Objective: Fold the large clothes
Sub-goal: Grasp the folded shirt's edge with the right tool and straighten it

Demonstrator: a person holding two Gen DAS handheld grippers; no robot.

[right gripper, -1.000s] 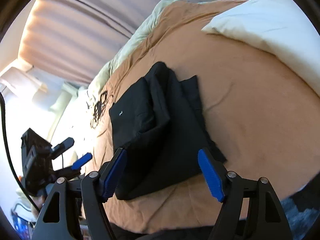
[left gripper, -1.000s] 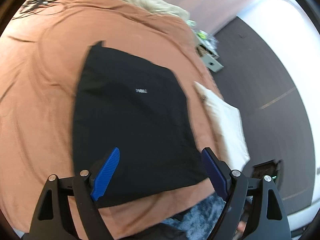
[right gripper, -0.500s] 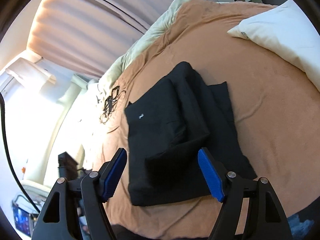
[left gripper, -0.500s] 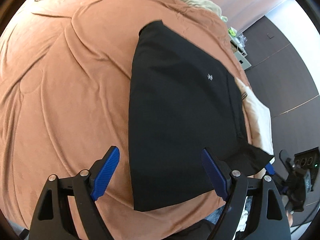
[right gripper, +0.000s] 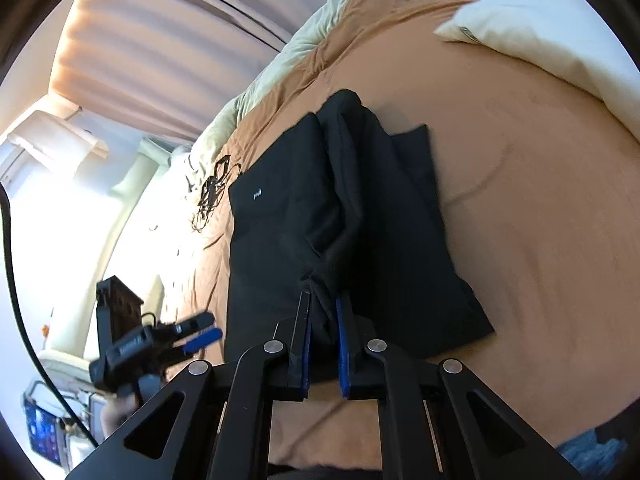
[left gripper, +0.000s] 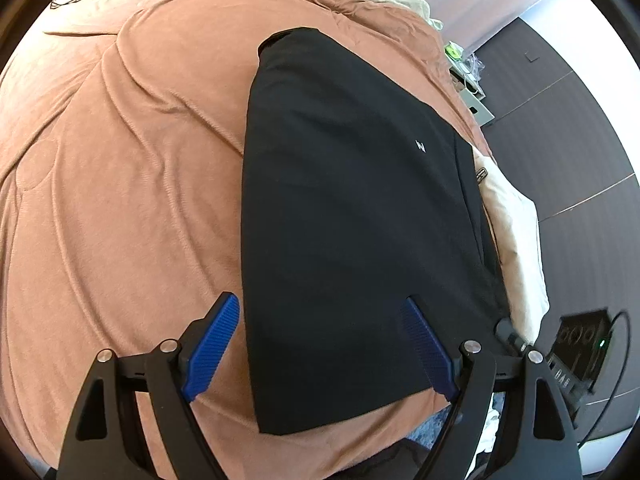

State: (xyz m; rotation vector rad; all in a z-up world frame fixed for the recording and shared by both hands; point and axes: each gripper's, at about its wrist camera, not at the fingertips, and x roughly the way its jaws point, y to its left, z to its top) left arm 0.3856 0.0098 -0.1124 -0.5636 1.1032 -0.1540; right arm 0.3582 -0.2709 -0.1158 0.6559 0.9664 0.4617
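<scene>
A black garment (left gripper: 352,220) with a small white logo lies partly folded on the orange-brown bedspread (left gripper: 120,180). My left gripper (left gripper: 320,308) hovers open over its near left edge, one blue pad over the bedspread and the other over the cloth, with nothing gripped. In the right wrist view the garment (right gripper: 280,240) shows a raised lengthwise fold down its middle. My right gripper (right gripper: 323,300) is closing on the near end of that fold, and the cloth is pinched between its blue pads. The left gripper (right gripper: 192,336) appears blurred at the lower left of that view.
A cream pillow (right gripper: 560,32) lies on the bed to the right of the garment. A tangle of dark cables (right gripper: 212,196) sits on the far side of the bedspread. Off the bed stand a bedside cabinet (left gripper: 472,96) and a dark box (left gripper: 580,340) on the floor.
The right jaws went from wide open to pinched on the garment's raised fold. The left gripper sank closer to the garment's near edge and stayed open.
</scene>
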